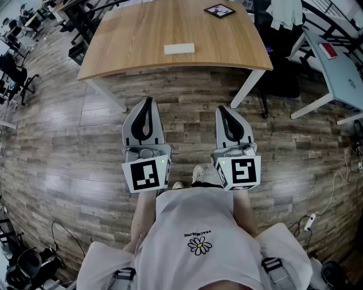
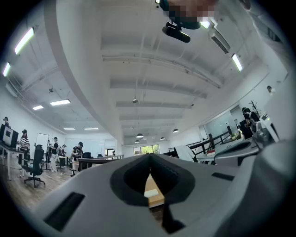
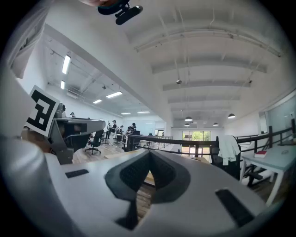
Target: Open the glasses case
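Note:
A white glasses case (image 1: 179, 48) lies flat near the middle of the wooden table (image 1: 130, 51), far ahead of both grippers. Through the gap of the left gripper's jaws the glasses case (image 2: 151, 193) shows as a small pale block on the tabletop. My left gripper (image 1: 148, 103) is shut with nothing in it and hangs over the wooden floor short of the table's front edge. To its right my right gripper (image 1: 222, 110) is shut too, empty, level with the left one. In the gripper views the left gripper (image 2: 149, 159) and the right gripper (image 3: 150, 156) have their jaws together.
A dark square marker card (image 1: 219, 11) lies at the table's far right. White table legs (image 1: 248, 88) stand under the front corners. A grey desk (image 1: 340, 68) with a red item sits right, and office chairs (image 1: 17, 76) stand left. Cables trail on the floor at the lower right.

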Motion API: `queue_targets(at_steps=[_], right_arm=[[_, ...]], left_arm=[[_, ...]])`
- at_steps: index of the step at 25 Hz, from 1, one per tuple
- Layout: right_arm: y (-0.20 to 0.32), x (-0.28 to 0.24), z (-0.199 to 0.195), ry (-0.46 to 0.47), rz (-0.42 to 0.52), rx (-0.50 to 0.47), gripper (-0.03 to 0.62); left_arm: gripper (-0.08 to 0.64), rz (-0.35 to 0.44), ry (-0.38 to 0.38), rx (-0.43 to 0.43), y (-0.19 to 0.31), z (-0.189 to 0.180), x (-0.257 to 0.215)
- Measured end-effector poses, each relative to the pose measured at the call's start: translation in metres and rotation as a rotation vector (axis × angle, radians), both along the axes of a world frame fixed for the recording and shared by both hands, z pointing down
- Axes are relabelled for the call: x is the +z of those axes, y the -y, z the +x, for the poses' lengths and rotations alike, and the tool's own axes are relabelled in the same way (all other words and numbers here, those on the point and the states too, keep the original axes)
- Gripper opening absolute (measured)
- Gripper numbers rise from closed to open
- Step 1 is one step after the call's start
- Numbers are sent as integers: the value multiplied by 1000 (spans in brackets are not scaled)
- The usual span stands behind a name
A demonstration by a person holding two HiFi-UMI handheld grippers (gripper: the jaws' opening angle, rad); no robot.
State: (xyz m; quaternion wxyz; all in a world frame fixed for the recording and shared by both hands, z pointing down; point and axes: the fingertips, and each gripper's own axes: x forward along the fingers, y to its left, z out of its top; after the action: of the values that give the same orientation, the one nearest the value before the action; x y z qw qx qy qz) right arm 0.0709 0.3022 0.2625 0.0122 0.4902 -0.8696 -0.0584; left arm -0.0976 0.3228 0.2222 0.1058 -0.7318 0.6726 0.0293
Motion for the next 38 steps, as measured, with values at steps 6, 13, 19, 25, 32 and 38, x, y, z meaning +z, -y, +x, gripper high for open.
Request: queue_targets(at_steps=[6, 13, 19, 25, 32, 38], right_arm=[[7, 3, -2, 7, -4, -9, 6], [19, 9, 2, 7, -18, -60, 8], [28, 17, 5, 48, -36, -141, 8], [36, 19, 8, 49, -31, -181, 8], [58, 37, 13, 86, -109, -198, 8], [89, 40, 16, 77, -100, -194, 8]], left_arm=[[17, -5, -12, -13, 8, -5, 2], [17, -17, -8, -18, 20, 3, 9], [17, 1, -24, -31, 30, 13, 6], [17, 4, -9, -44, 37, 26, 7], [17, 24, -15, -12, 71, 37, 2], [17, 33, 16, 48, 111, 58, 3]])
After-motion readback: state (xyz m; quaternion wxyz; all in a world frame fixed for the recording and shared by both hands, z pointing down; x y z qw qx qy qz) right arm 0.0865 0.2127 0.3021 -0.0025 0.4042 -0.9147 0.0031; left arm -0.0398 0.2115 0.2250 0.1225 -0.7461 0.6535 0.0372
